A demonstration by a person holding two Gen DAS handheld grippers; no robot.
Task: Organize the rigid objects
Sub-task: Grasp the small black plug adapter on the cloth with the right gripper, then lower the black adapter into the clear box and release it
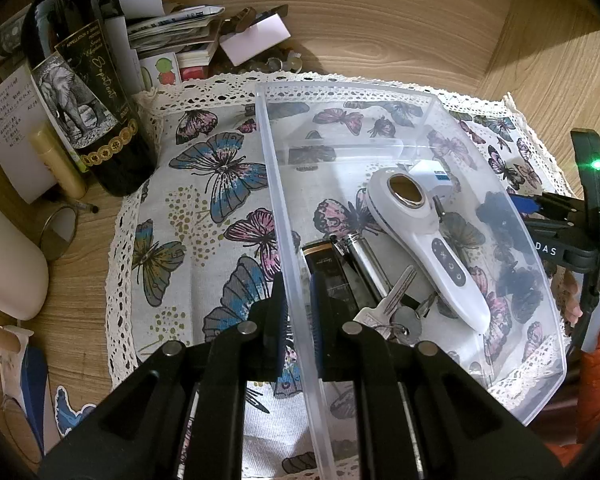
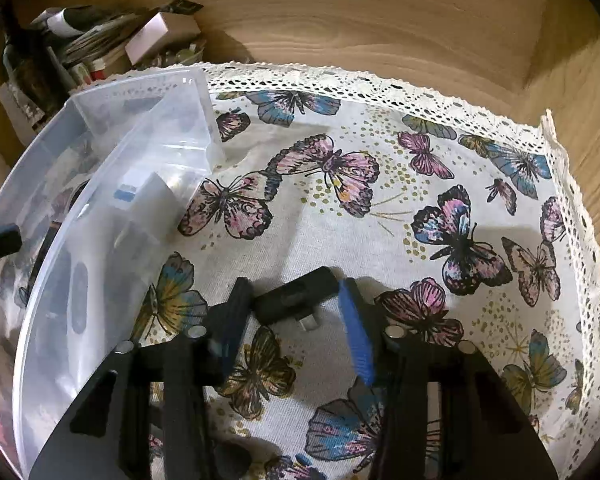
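Observation:
A clear plastic bin (image 1: 440, 100) stands on a butterfly cloth (image 1: 204, 184). In it lie a white handheld device (image 1: 432, 240), a white plug adapter (image 1: 430, 172), a silver cylinder (image 1: 364, 264), a black lighter (image 1: 328, 276) and keys (image 1: 388, 308). My left gripper (image 1: 298, 312) is shut on the bin's left wall, one finger inside and one outside. My right gripper (image 2: 296, 312) is open, its fingers on either side of a small black adapter (image 2: 296, 298) lying on the cloth (image 2: 380, 208) beside the bin (image 2: 112, 184). The right gripper also shows in the left wrist view (image 1: 540, 208).
A dark wine bottle (image 1: 84, 92), a cream tube (image 1: 58, 164), a small round mirror (image 1: 58, 232) and a pile of papers and boxes (image 1: 180, 28) crowd the wooden table's back left. A white cylinder (image 1: 8, 264) lies at the left edge.

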